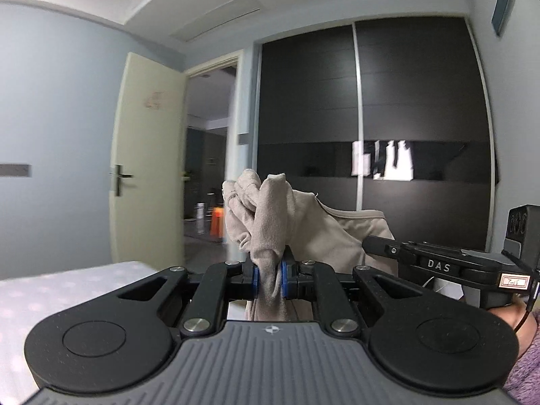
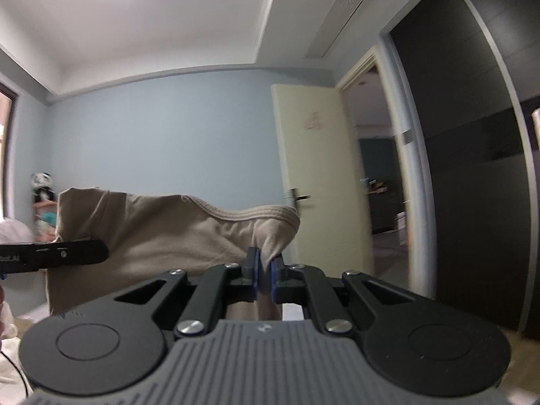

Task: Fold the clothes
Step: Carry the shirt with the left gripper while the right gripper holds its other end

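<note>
Beige garment [image 2: 162, 233], soft knit with ribbed neckline, held aloft above the bed [image 1: 50, 290]; left tongs [image 1: 270, 278] and right tongs [image 2: 265, 275] each clamped on bunched fabric.

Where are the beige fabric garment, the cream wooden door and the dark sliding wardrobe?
Beige fabric garment [image 2: 175, 233]: right wrist view, on its stretched body below the collar.
Cream wooden door [image 1: 148, 155]: left wrist view, on its panel.
Dark sliding wardrobe [image 1: 418, 101]: left wrist view, on its right-hand door.
</note>
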`<action>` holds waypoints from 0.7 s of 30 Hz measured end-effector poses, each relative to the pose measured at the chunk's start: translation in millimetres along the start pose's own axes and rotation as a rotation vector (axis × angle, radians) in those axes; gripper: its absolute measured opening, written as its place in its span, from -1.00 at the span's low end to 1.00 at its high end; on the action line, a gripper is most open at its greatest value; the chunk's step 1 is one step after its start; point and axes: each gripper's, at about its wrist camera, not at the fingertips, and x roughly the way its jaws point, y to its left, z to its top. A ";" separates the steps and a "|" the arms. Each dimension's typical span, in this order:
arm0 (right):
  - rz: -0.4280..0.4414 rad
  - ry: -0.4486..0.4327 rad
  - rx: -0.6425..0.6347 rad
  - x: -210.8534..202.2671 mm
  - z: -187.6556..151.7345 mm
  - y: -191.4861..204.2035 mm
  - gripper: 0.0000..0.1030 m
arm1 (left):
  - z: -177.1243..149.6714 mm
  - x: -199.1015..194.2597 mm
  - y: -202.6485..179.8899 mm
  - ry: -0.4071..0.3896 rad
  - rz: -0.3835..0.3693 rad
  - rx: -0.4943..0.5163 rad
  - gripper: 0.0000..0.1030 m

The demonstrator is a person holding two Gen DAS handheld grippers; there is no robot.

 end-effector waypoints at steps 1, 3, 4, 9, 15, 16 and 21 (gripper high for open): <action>-0.024 0.001 -0.016 -3.3 3.2 -10.9 -0.85 | -3.7 9.1 -6.9 -0.001 -0.018 -0.023 -0.81; -0.066 0.014 -0.044 -9.0 8.4 -33.9 -0.85 | -11.9 27.2 -17.0 0.003 -0.051 -0.071 -0.81; -0.085 0.023 -0.057 -10.2 10.1 -44.1 -0.85 | -16.3 36.3 -20.7 0.008 -0.066 -0.095 -0.81; -0.160 0.084 -0.097 -4.5 12.0 -89.3 -0.85 | -43.3 69.0 -33.5 0.064 -0.119 -0.184 -0.81; -0.182 0.171 -0.129 38.3 -8.2 -120.3 -0.87 | -80.8 110.0 -4.2 0.106 -0.090 -0.261 -0.81; -0.179 0.184 -0.133 50.2 -13.7 -122.3 -0.87 | -85.6 118.3 -0.4 0.119 -0.078 -0.270 -0.81; -0.144 0.262 -0.146 117.2 -39.8 -119.9 -0.89 | -112.3 145.2 43.6 0.177 0.005 -0.304 -0.81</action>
